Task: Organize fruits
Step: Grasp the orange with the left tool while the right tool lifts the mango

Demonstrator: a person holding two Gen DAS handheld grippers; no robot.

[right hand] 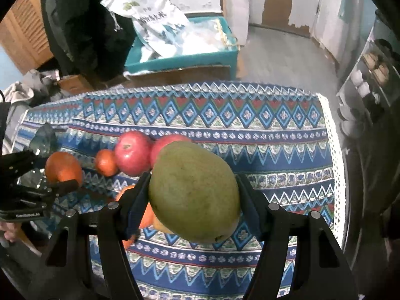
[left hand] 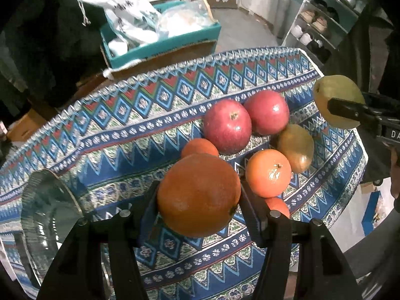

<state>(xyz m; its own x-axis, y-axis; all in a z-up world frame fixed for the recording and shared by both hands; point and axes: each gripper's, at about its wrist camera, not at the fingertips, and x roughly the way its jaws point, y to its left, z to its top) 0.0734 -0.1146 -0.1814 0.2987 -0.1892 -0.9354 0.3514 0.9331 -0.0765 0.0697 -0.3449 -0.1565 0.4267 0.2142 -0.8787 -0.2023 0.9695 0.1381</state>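
Table [left hand: 105, 130] carries a blue patterned cloth; glass bowl [left hand: 47, 215] sits at its left edge in the left wrist view. Teal box [left hand: 162, 42] with bags stands on the floor beyond the table. Left hand-held gripper [left hand: 198, 197] is closed on an orange [left hand: 197, 195], pads pressing both sides, fruit clear of the cloth. Right hand-held gripper [right hand: 193, 195] is closed on a green mango [right hand: 193, 190], also lifted off the cloth. On the table between them: two red apples [left hand: 226, 126] side by side and touching, a second mango [left hand: 296, 147], and a smaller orange [left hand: 268, 172] just beside it. Another small orange [left hand: 198, 147] lies behind the held one, partly hidden.
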